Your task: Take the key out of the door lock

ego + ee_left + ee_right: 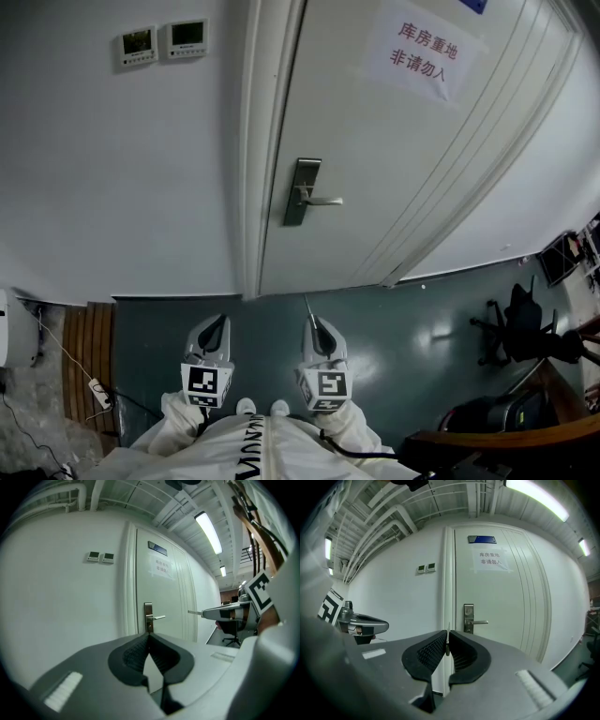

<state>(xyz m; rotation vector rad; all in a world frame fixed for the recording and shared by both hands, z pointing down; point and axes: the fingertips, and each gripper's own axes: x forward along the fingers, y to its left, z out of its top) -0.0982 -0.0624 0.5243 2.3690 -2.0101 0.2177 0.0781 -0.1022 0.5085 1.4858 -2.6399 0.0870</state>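
The white door (403, 141) stands closed, with a metal lock plate (302, 192) and a lever handle (323, 200); no key shows in the lock. Well back from the door, my right gripper (314, 323) is shut on a thin metal key (307, 307) that sticks out past its tips. The right gripper view shows the key (448, 641) pinched upright between the pads, with the lock plate (468, 618) far ahead. Beside it, my left gripper (218, 322) has its jaws closed together and holds nothing. From the left gripper view the key (194, 613) points toward the door.
Two small control panels (161, 42) hang on the wall left of the door frame, and a paper sign (427, 52) is on the door. An office chair (520, 328) and a wooden desk edge (525, 441) stand at the right; a power strip (98, 392) lies at the left.
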